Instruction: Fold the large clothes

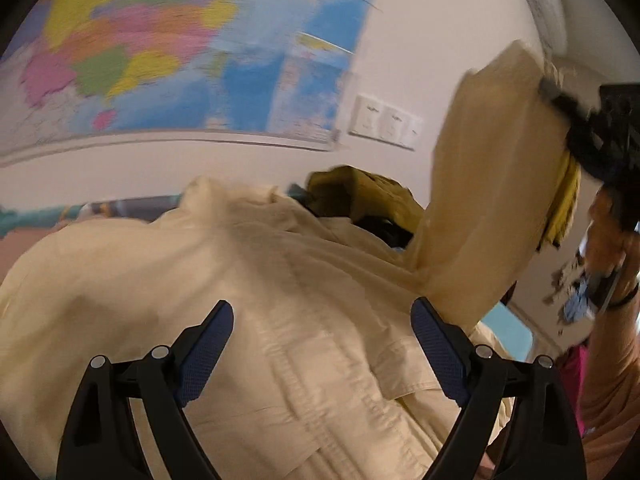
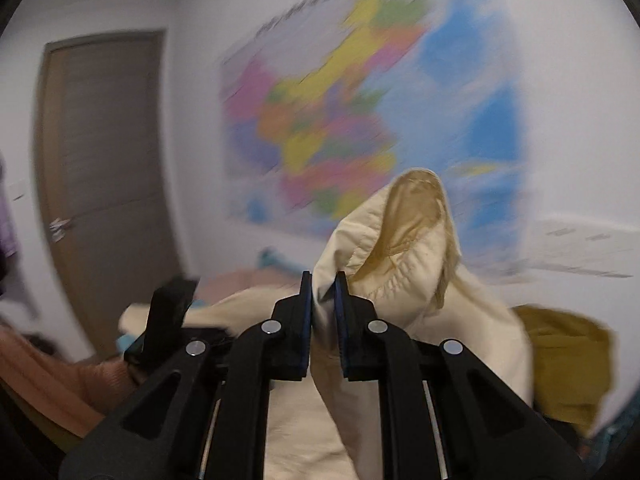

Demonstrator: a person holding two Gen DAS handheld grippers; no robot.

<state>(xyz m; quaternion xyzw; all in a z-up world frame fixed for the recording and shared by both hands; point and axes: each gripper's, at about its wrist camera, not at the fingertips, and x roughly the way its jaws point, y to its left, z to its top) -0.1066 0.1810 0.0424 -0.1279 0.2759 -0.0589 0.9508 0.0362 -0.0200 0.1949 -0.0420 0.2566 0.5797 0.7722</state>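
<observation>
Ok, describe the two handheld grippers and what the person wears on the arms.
Both the left gripper and the right gripper have black plastic linkage arms with round silver rivets and dark blue textured pads. The person wears an orange-brown long sleeve and a thin dark band at the right wrist.

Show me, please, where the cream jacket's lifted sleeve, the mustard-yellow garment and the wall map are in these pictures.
cream jacket's lifted sleeve (image 2: 416, 224): right wrist view, on the open cuff.
mustard-yellow garment (image 2: 568, 356): right wrist view, on its crumpled middle.
wall map (image 1: 132, 48): left wrist view, on the coloured land area.
</observation>
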